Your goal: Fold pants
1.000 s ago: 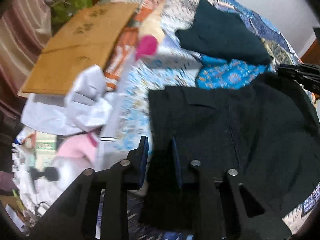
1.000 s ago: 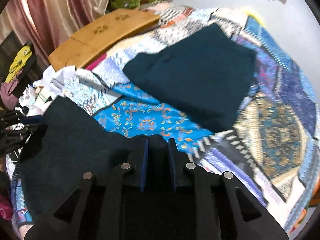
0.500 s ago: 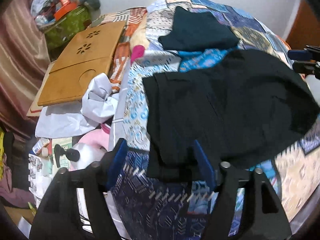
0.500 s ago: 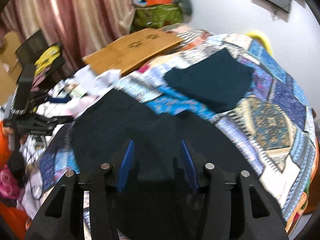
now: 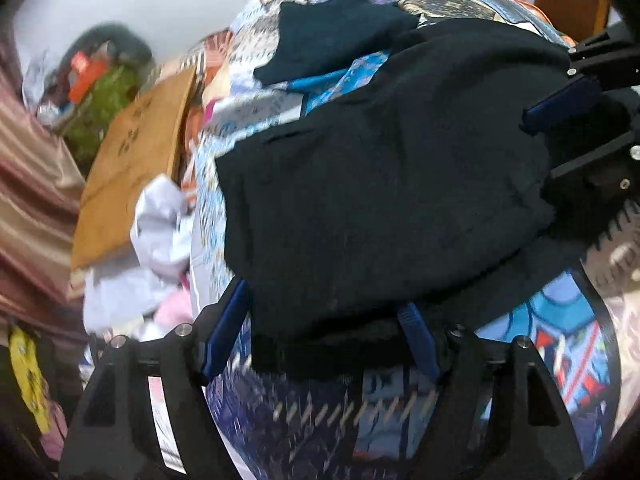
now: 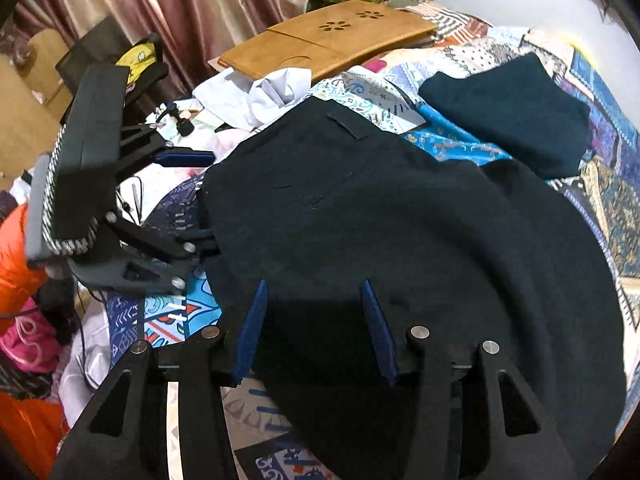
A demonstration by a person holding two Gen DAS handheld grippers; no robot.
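One pair of black pants (image 6: 400,232) lies folded mid-frame on my patchwork quilt (image 6: 608,184). Both my grippers, left (image 5: 324,332) and right (image 6: 316,320), stand released, fabric loose between their pads. Upper right: one folded dark garment (image 6: 516,108); upper centre: one wooden lap desk (image 6: 328,44).

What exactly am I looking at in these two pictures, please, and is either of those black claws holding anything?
No robot here: a person holds a two-finger gripper in each hand, and each one carries a wide-angle camera looking along its fingers. One picture is from the left gripper, the other from the right gripper; each also shows the other gripper at its edge. Below them, black pants lie spread on a patchwork quilt. Behind are a folded dark garment, a wooden board and crumpled white cloth. Both grippers stand open over the pants' near edge. The blue pads are apart and do not pinch the cloth, so nothing is held.
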